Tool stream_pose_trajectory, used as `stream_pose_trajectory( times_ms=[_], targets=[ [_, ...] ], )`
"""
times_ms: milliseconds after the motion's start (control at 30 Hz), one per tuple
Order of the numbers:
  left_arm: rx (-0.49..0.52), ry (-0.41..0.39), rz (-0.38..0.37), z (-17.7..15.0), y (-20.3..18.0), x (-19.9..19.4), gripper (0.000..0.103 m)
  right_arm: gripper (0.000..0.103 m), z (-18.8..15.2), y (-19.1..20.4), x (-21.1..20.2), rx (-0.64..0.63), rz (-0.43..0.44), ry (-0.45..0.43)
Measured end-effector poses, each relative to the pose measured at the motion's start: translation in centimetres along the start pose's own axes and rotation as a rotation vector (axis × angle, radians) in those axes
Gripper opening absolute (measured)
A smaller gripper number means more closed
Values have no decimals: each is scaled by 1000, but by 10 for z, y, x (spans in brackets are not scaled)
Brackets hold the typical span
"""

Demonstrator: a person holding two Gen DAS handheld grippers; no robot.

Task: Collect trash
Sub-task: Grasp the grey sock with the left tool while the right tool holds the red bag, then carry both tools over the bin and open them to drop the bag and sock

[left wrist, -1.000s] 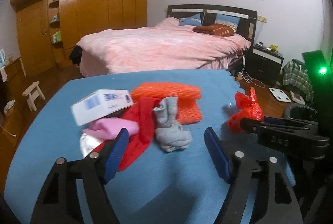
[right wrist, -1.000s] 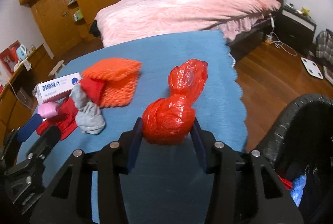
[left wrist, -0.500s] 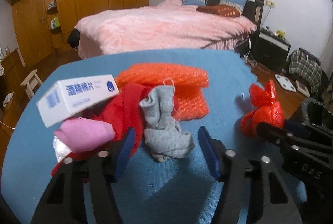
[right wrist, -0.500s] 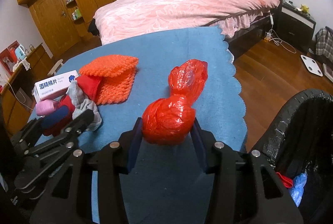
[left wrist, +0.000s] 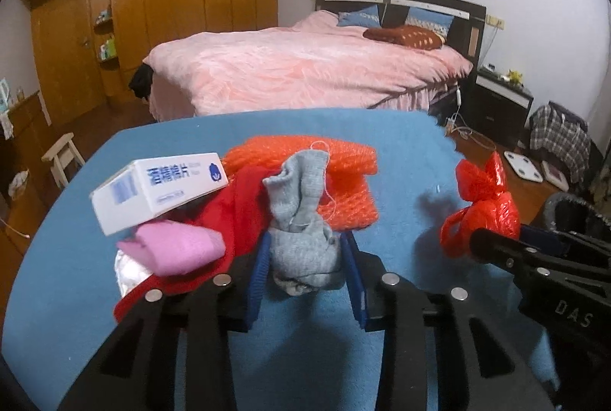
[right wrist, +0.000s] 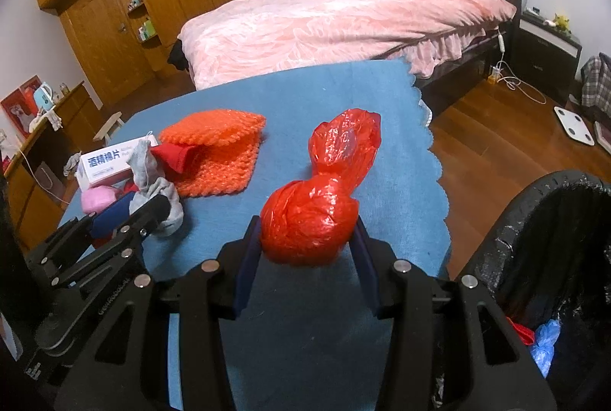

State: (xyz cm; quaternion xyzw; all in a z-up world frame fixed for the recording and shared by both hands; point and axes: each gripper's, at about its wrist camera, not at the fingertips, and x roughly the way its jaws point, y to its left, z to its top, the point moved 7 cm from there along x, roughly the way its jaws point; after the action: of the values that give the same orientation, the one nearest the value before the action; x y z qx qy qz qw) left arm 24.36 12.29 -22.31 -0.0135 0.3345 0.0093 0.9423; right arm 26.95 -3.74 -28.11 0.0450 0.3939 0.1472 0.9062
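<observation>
A grey sock [left wrist: 301, 250] lies at the front of a heap on the blue table cloth [left wrist: 401, 143]. My left gripper [left wrist: 305, 273] is closing on it, and its blue pads [left wrist: 257, 269] touch both sides of the sock. A white box [left wrist: 160, 189], a pink bundle [left wrist: 172, 250], red cloth [left wrist: 236, 216] and orange mesh [left wrist: 343, 197] make up the heap. My right gripper [right wrist: 305, 250] is shut on a knotted red plastic bag [right wrist: 309, 224], held above the cloth near the table's right edge. The right wrist view also has the left gripper [right wrist: 126, 216] at the sock [right wrist: 160, 193].
A black bin [right wrist: 553, 220] with a dark liner stands on the wooden floor just right of the table, holding red and blue scraps. Behind the table is a bed with a pink cover [left wrist: 305, 71]. A small stool [left wrist: 63, 155] and wooden wardrobes [left wrist: 183, 10] are at the left.
My left gripper has moved forward over the grey sock and its jaws have narrowed from wide apart to touching the sock. The right gripper and red bag have stayed put.
</observation>
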Motion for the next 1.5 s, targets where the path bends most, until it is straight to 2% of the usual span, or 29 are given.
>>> stream_pose_trajectory(
  times_ms=[500, 833, 1233, 1500],
  targets=[
    [-6, -25, -3, 8, -2, -39, 37, 45, -3, 5, -37, -28, 32, -29],
    [25, -33, -43, 4, -21, -65, 37, 45, -6, 2, -74, -42, 40, -58],
    [66, -72, -106, 12, -55, -89, 37, 45, -12, -26, -116, -17, 10, -103],
    [104, -96, -168, 19, -97, -99, 37, 45, -19, -57, -145, 13, -40, -128]
  ],
)
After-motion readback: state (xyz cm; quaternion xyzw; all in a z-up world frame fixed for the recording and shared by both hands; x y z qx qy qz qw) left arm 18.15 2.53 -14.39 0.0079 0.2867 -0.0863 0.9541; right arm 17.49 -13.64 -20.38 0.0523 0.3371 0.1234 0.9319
